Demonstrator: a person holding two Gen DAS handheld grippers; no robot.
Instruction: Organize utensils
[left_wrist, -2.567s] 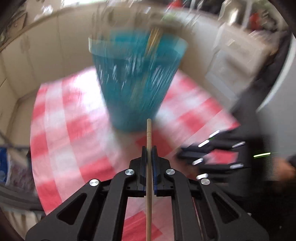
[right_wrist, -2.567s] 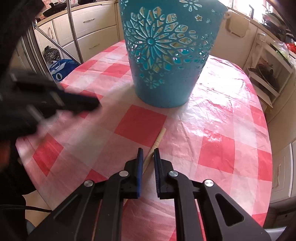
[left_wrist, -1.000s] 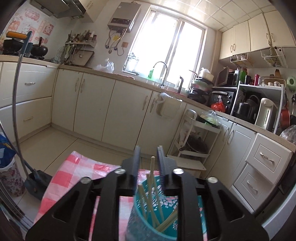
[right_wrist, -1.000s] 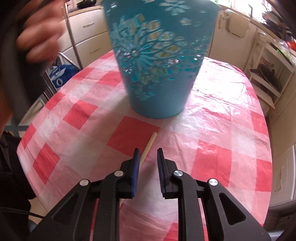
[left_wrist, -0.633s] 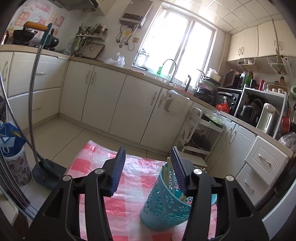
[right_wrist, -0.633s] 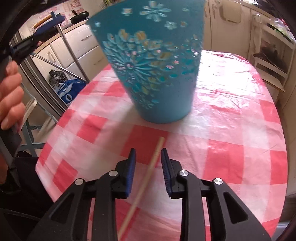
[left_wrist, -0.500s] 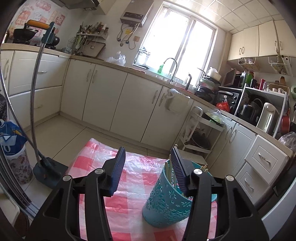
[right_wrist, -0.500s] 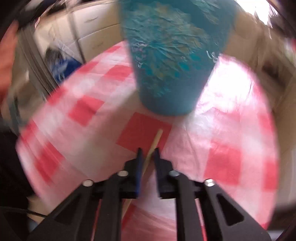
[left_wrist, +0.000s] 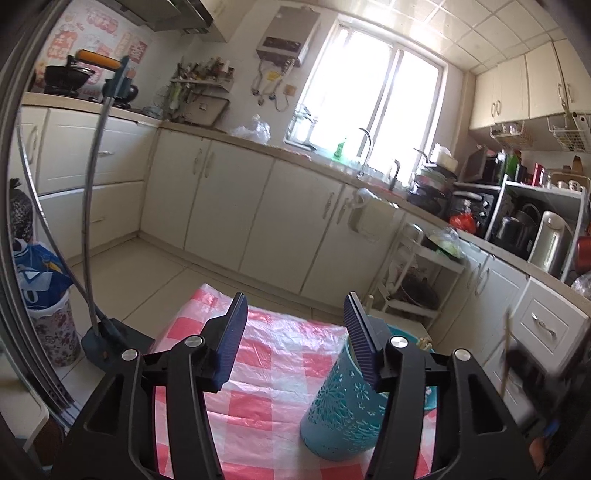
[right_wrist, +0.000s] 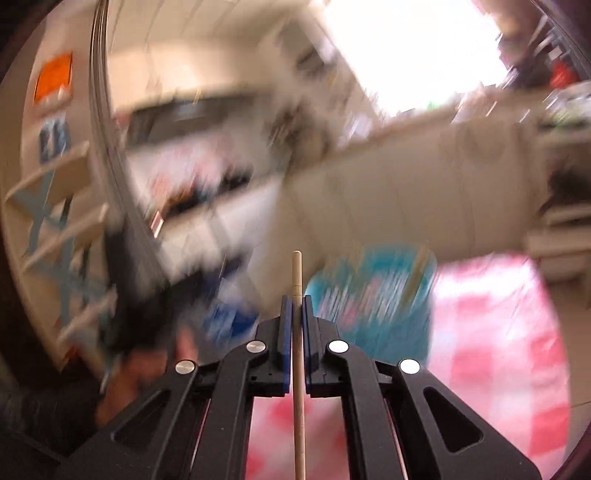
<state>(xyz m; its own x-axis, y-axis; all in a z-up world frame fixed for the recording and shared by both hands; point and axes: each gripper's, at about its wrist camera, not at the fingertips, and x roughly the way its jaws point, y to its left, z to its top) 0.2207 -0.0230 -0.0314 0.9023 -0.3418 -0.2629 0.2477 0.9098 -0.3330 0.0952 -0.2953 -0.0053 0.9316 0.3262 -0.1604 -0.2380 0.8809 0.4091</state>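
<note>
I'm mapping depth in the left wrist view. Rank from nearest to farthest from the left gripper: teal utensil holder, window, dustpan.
1. teal utensil holder, on the table by the left gripper's right finger.
2. dustpan, on the floor, lower left.
3. window, far wall above the counter.

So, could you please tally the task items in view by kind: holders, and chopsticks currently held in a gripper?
Teal holder: 1
Chopstick gripped by the right gripper: 1
Total: 2
The left gripper is open and empty.

A home kitchen; cream cabinets (left_wrist: 236, 206) run under a counter with a sink tap (left_wrist: 364, 151) below a bright window (left_wrist: 373, 92). A kettle (left_wrist: 550, 238) stands on a shelf; a red-checked tablecloth (left_wrist: 273, 373) covers the table.
</note>
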